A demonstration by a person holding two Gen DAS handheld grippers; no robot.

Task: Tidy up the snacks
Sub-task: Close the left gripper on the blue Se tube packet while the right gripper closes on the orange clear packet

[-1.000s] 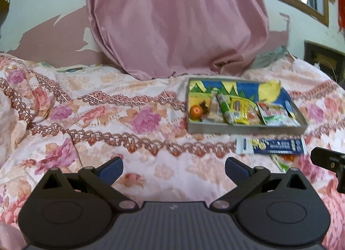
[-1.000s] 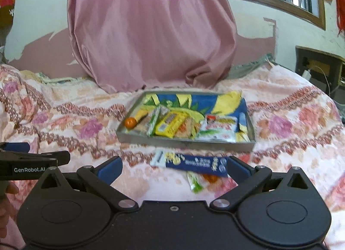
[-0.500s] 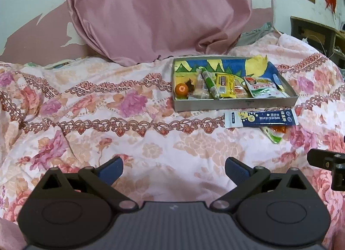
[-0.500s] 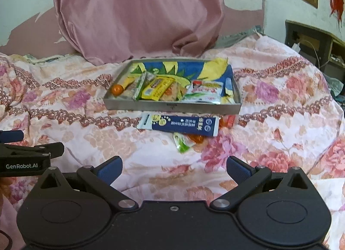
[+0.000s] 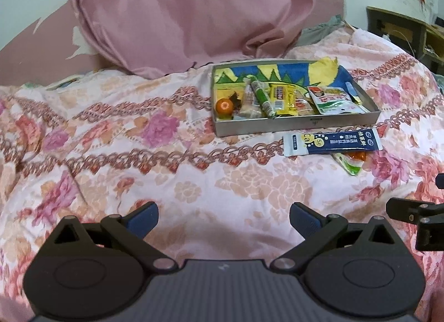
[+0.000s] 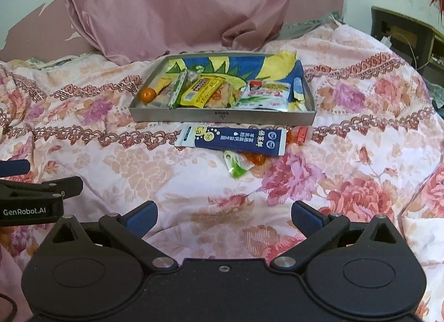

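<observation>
Both the left gripper (image 5: pixel 223 218) and right gripper (image 6: pixel 224 218) are hovering with fingers released above the bed (image 6: pixel 194 183), facing the snack tray (image 6: pixel 222 118) and blue sachet (image 6: pixel 236 140).

Left hand-held gripper (image 5: pixel 223 218) is held level, jaws spread wide, nothing gripped. Right hand-held gripper (image 6: pixel 224 218) is held alongside, jaws likewise spread, empty.
</observation>
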